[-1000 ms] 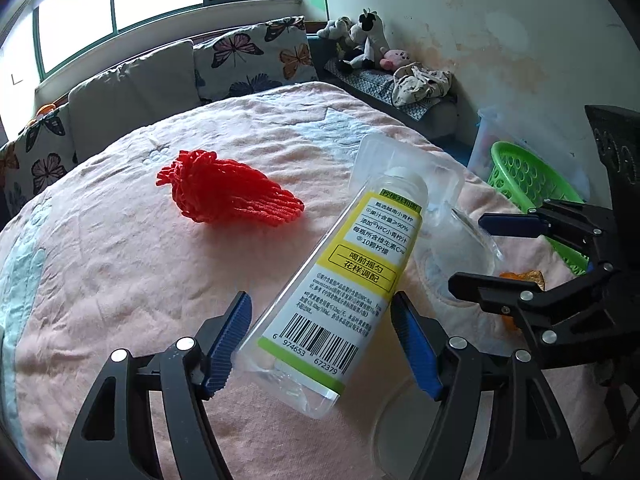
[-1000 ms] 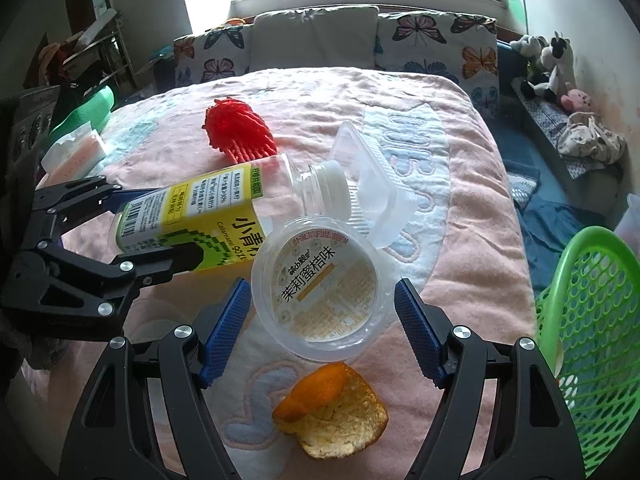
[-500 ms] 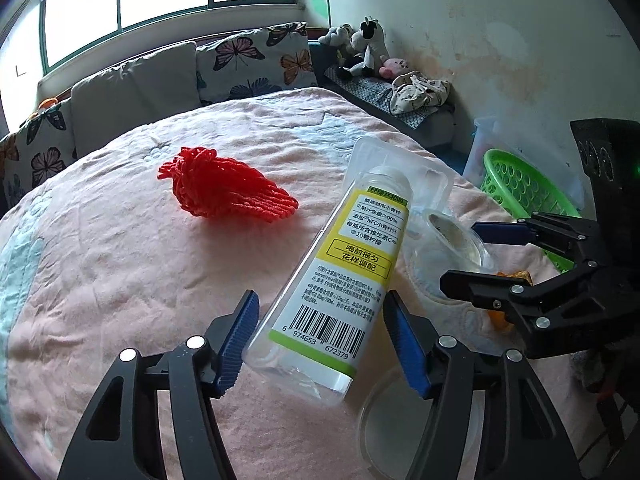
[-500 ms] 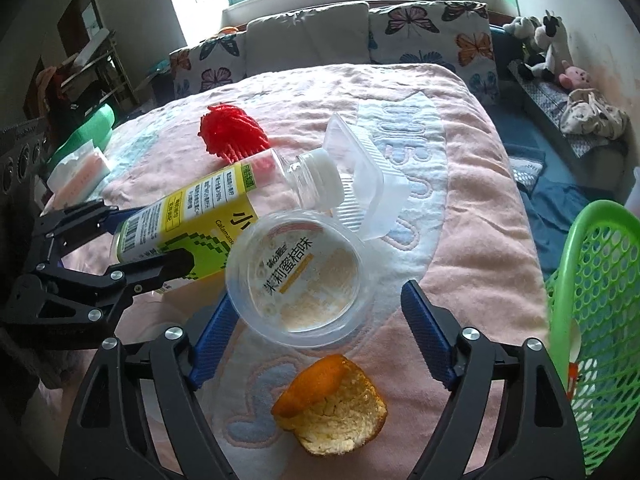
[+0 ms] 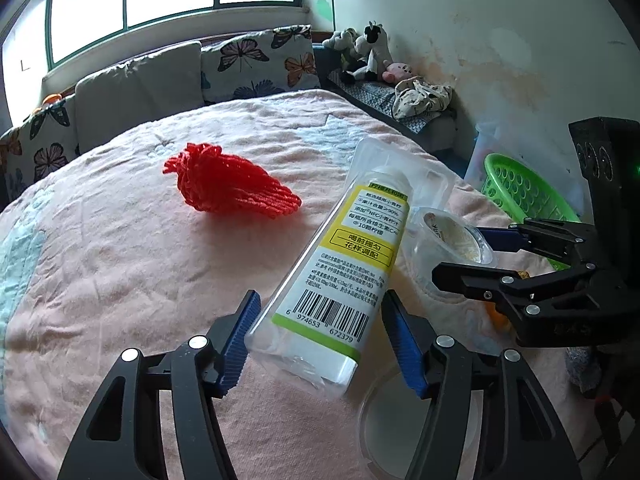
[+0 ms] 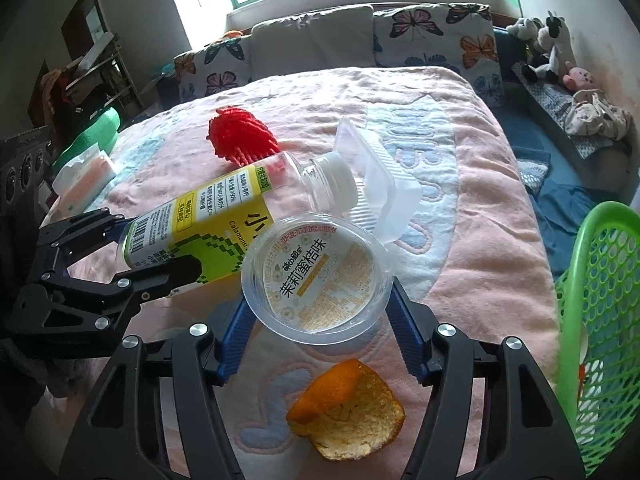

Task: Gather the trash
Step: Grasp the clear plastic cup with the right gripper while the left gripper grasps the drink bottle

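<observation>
Left wrist view: the left gripper [image 5: 320, 340] has its jaws, which just closed in, pinching the base of a yellow-label bottle [image 5: 344, 264] lifted off the pink bed cover [image 5: 100, 260]. Right wrist view: the right gripper [image 6: 318, 330] just closed too, jaws clamped on a clear plastic cup [image 6: 316, 276]. Orange peel [image 6: 348, 408] lies near, green basket [image 6: 600, 320] to the right, red foam net [image 6: 242, 136] farther back.

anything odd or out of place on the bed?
Yes: trash on a bedspread. Orange peel lies loose, a red foam net sits apart, a clear clamshell box lies open, tilted. Bottle and cup sit between fingers.
</observation>
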